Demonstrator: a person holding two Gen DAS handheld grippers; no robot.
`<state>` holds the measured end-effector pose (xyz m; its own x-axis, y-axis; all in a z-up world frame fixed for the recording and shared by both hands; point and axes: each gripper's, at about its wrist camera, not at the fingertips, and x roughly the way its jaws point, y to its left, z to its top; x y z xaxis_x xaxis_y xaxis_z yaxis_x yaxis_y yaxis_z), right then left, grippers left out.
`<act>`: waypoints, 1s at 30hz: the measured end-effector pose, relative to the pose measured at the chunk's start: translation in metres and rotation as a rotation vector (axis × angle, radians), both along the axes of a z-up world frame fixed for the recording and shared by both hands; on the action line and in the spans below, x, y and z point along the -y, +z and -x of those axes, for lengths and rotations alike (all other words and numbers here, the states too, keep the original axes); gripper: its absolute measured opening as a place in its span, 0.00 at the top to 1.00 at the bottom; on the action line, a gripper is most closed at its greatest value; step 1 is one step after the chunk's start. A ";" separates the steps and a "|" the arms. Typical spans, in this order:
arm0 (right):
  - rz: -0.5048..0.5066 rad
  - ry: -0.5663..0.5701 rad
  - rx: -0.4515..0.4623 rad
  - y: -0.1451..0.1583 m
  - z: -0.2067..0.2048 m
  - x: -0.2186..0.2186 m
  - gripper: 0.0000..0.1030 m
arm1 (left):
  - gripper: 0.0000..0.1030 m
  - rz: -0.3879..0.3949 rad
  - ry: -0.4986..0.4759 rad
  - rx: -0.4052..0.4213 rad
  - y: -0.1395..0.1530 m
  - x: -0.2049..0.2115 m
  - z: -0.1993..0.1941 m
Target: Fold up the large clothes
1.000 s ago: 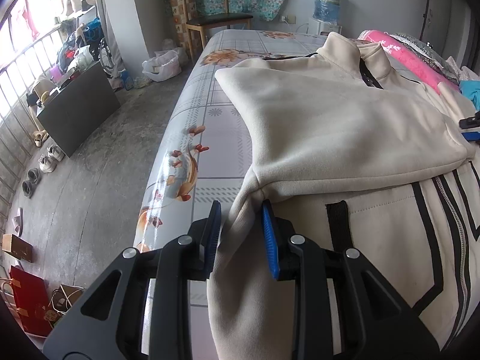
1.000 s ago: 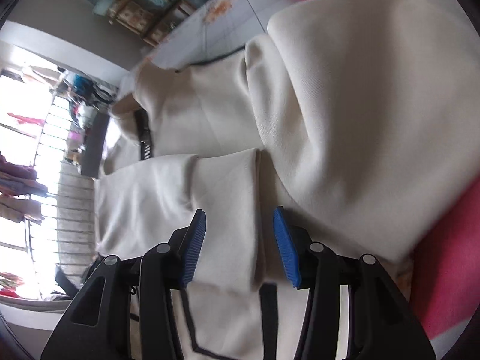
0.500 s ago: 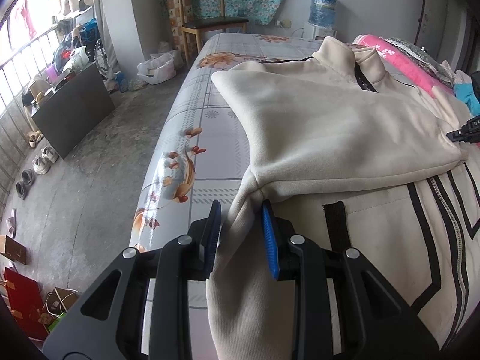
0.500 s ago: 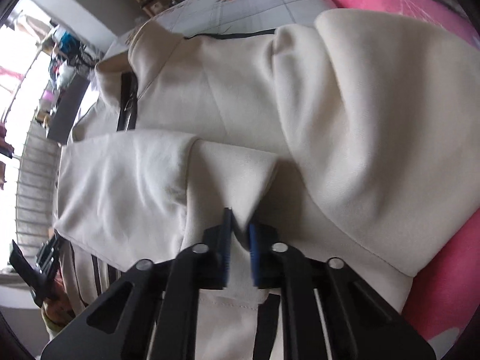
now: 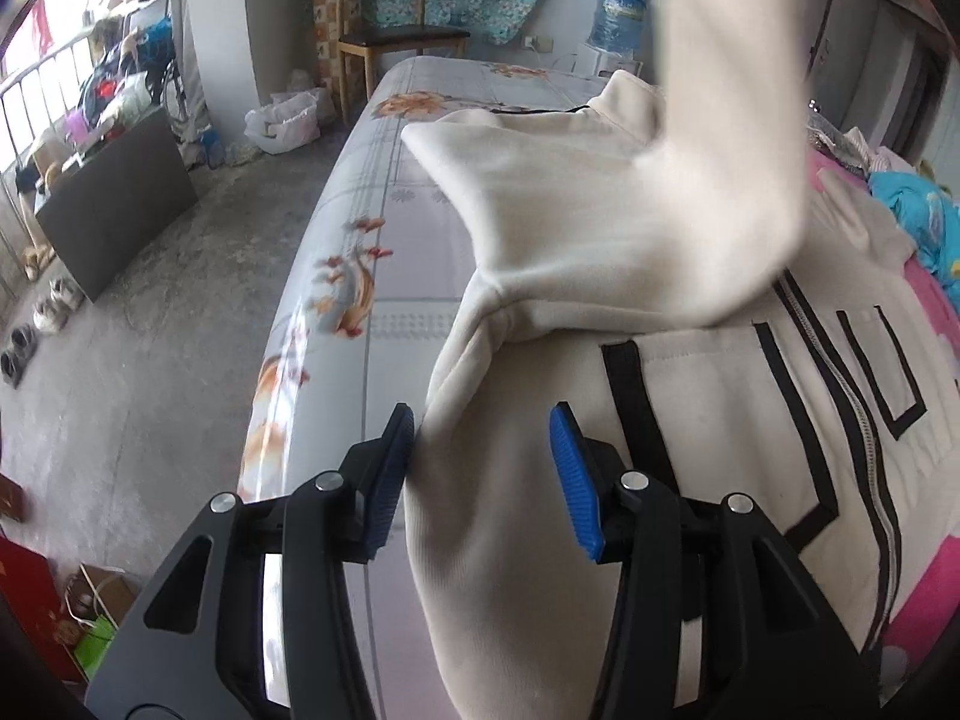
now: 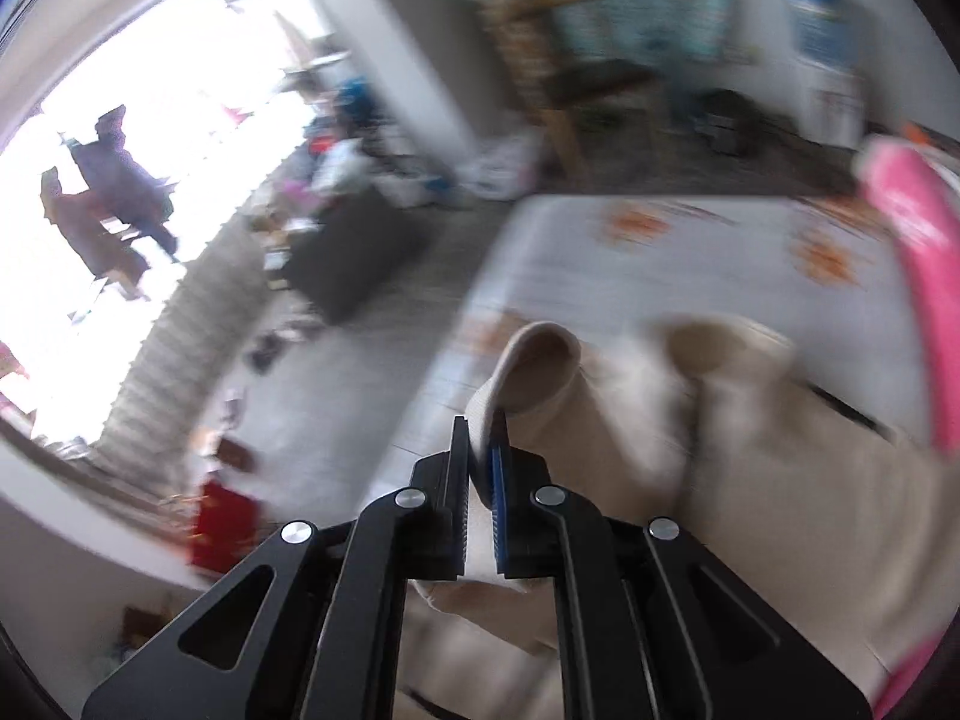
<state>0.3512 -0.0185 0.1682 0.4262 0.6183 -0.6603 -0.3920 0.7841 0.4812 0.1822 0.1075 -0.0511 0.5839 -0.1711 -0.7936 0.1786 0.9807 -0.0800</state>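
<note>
A cream zip jacket (image 5: 690, 396) with black stripes lies on the bed. In the left wrist view my left gripper (image 5: 483, 456) is open, its blue pads either side of the jacket's side edge by the armpit. One sleeve (image 5: 720, 138) hangs lifted and blurred over the jacket's chest. In the right wrist view my right gripper (image 6: 480, 474) is shut on that sleeve's cuff (image 6: 528, 378) and holds it up above the jacket (image 6: 750, 510). The view is motion-blurred.
The bed sheet (image 5: 372, 276) is grey with a fish print; its left edge drops to a concrete floor (image 5: 150, 360). A pink blanket (image 5: 924, 576) lies to the right. A wooden chair (image 5: 396, 54) and a water bottle (image 5: 618, 18) stand beyond the bed.
My left gripper has opened and let go of the jacket's side. My right gripper, shut on the sleeve cuff, has lifted the sleeve up and swung it toward the left.
</note>
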 end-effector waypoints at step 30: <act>0.057 -0.415 -0.173 -0.167 0.064 0.269 0.94 | 0.82 -0.155 0.136 0.020 -0.002 0.006 -0.019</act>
